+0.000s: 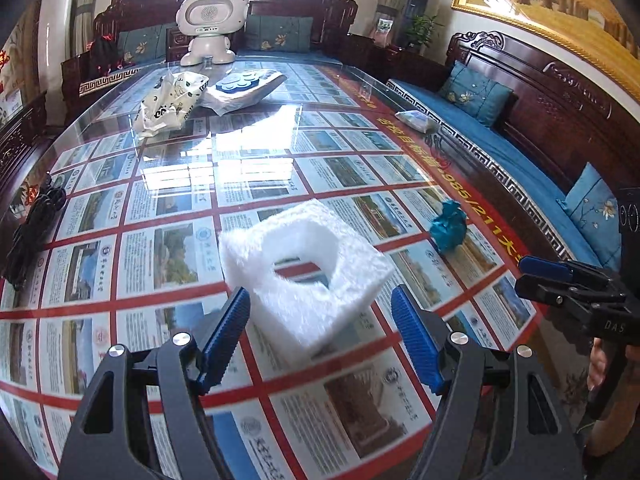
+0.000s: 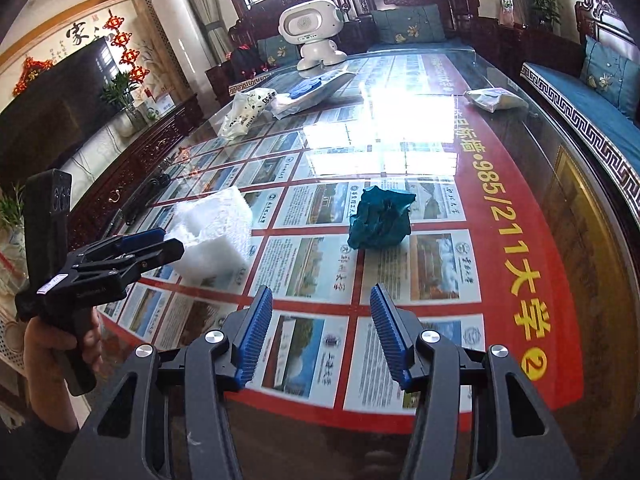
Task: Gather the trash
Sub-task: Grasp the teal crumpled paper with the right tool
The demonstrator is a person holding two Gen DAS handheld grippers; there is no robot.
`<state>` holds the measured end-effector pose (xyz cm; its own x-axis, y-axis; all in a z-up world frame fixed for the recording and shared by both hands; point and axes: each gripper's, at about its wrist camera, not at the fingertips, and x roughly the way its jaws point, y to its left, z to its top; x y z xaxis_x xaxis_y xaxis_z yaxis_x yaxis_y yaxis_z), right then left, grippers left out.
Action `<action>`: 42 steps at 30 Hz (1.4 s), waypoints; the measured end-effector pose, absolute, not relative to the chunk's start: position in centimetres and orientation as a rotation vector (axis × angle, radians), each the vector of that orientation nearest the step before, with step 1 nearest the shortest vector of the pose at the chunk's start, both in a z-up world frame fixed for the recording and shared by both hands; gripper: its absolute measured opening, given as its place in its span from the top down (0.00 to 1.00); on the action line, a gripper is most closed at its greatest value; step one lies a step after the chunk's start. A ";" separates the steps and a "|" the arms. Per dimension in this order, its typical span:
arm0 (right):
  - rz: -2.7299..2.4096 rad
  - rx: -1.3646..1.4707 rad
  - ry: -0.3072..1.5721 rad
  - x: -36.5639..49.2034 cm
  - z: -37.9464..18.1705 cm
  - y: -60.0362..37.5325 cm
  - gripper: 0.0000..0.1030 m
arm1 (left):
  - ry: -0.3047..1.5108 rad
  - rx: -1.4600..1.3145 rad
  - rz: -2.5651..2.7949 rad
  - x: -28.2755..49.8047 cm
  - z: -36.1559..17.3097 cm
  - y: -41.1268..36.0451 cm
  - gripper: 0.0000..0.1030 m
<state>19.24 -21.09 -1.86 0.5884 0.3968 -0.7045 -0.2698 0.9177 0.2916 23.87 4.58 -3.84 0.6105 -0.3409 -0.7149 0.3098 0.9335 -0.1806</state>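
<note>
Glass-topped table (image 1: 168,200) laid over a red-bordered printed poster of university photographs; taken as landmark. White rounded toy robot with oval head (image 1: 210,26), placed upright at the table's far end. Dark carved wooden sofa with blue cushions (image 1: 516,120), set along the table's right side. Gold-framed painting of autumn trees (image 1: 560,4), hung above that sofa. Black television screen (image 2: 52,120), positioned beyond the table's left side. Bundle of black cable (image 1: 32,224), laid on the table's left edge.
</note>
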 end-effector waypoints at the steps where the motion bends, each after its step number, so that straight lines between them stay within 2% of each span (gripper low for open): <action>1: 0.390 0.161 0.862 19.6 -2.1 -21.1 0.50 | 0.835 -0.042 -0.375 24.3 -3.9 4.6 0.29; 18: 0.381 0.168 0.885 20.5 -2.8 -21.3 0.50 | 0.855 -0.099 -0.275 28.4 -4.9 6.9 0.29; 27: 0.366 0.183 0.877 21.3 -2.7 -22.0 0.50 | 0.882 -0.070 -0.279 29.4 -6.1 5.4 0.30; 29: 0.360 0.192 0.883 21.8 -2.8 -22.2 0.50 | 0.891 -0.090 -0.286 29.6 -6.4 5.4 0.33; 30: 0.355 0.191 0.886 22.1 -2.8 -22.2 0.50 | 0.898 -0.100 -0.290 29.7 -6.5 5.4 0.41; 31: 0.352 0.182 0.887 22.4 -2.9 -22.1 0.50 | 0.902 -0.100 -0.292 29.7 -6.5 5.4 0.45; 34: 0.327 0.166 0.892 23.2 -3.2 -21.8 0.50 | 0.893 -0.084 -0.294 29.3 -6.6 5.2 0.51; 36: 0.312 0.166 0.901 23.9 -3.4 -21.6 0.46 | 0.889 -0.078 -0.299 29.1 -6.5 5.1 0.52; 39: 0.257 0.152 0.902 25.3 -3.9 -21.4 0.31 | 0.886 -0.081 -0.307 28.9 -6.5 4.9 0.52; 42: 0.196 0.146 0.912 26.8 -4.7 -21.6 0.31 | 0.880 -0.076 -0.311 28.7 -6.4 4.8 0.54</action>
